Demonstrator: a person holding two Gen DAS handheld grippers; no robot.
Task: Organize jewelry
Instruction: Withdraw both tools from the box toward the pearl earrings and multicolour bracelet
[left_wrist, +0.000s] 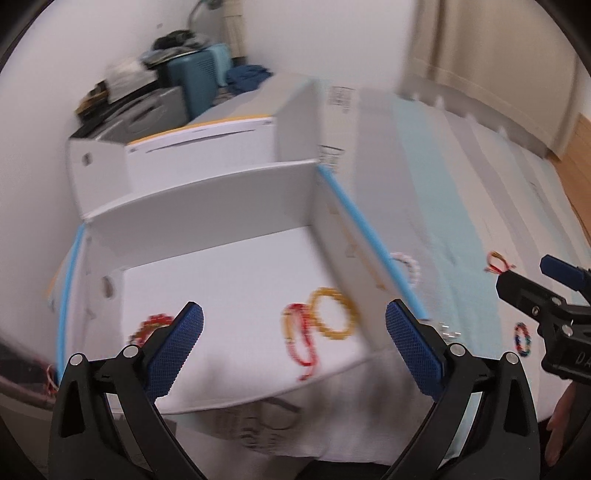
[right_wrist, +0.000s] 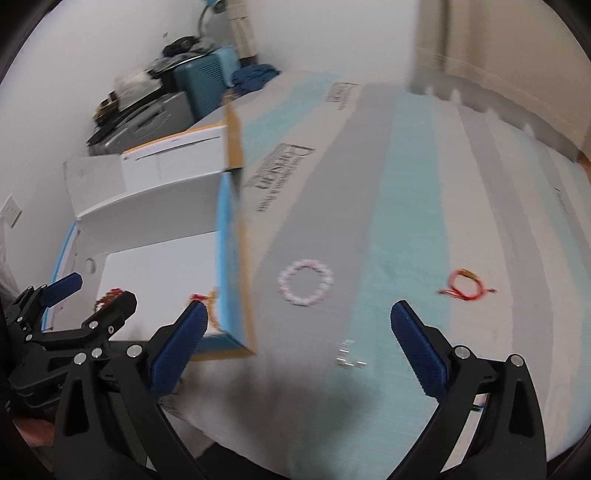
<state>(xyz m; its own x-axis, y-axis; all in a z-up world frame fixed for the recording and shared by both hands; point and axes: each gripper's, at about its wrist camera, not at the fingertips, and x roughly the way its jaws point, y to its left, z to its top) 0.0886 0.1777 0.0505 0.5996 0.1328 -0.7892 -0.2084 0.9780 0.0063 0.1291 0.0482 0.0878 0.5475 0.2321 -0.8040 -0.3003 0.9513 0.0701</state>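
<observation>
Blue pads are spread wide on the left gripper (left_wrist: 294, 325), nothing between them, and the right gripper (right_wrist: 298, 325) is seen just as released and empty. Below the left gripper, inside the white box (left_wrist: 207, 192), three pieces are already laid: a red beaded bracelet (left_wrist: 151, 326) near the left pad, a red cord bracelet (left_wrist: 301, 341) and an amber bead bracelet (left_wrist: 334, 314) touching it.

Outside the box, on the striped bed cover (right_wrist: 406, 184), more work is judged to be waiting. A small silver piece (right_wrist: 349, 356) is spotted nearest the right gripper, too blurred to be named. Just beyond it a pale pink bead bracelet (right_wrist: 306, 282) is lying flat, close beside the box wall. Further right, a red string bracelet (right_wrist: 466, 288) is seen well apart from the rest, and a multicoloured bracelet (left_wrist: 522, 339) shows in the left view beside the other gripper.

For the next pick, the pink ring is best approached from above, one pad placed inside the loop and one outside, so a single strand of beads is pinched. The cover is soft, so pressing should be kept gentle or fabric may be caught with it.
</observation>
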